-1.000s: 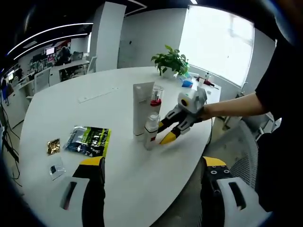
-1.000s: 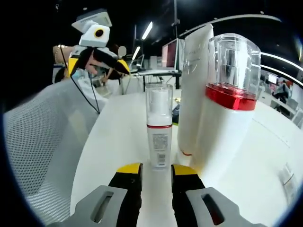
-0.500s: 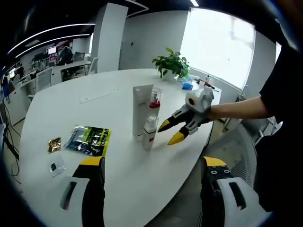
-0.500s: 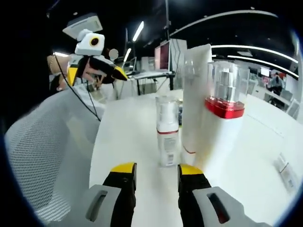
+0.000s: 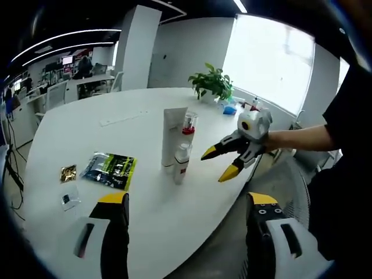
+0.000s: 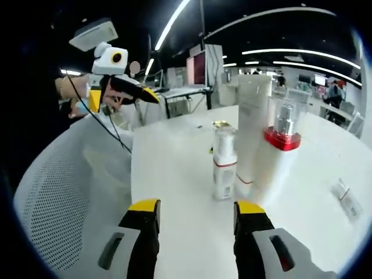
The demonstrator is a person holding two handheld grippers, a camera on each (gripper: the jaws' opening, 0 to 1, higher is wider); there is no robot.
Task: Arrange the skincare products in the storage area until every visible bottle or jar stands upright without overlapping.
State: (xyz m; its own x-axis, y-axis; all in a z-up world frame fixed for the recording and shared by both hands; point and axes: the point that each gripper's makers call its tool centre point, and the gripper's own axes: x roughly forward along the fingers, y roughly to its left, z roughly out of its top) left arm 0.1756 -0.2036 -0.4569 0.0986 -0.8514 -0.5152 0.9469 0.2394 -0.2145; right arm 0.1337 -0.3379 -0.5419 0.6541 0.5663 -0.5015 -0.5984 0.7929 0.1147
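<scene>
Left gripper view: three products are seen upright, clustered mid-desk (image 5: 70, 133): small bottle (image 5: 179, 164), tube (image 5: 172, 137), red-collared bottle (image 5: 187, 129). Right gripper (image 5: 224, 162) is spread, empty, farther from them than before; left gripper (image 5: 185, 208) is spread, empty.

Right gripper view: small bottle (image 6: 223, 169) is seen smaller, the gripper (image 6: 196, 208) withdrawn.

Handling: the small bottle is judged light, slick, tippy; best taken at mid-body.
</scene>
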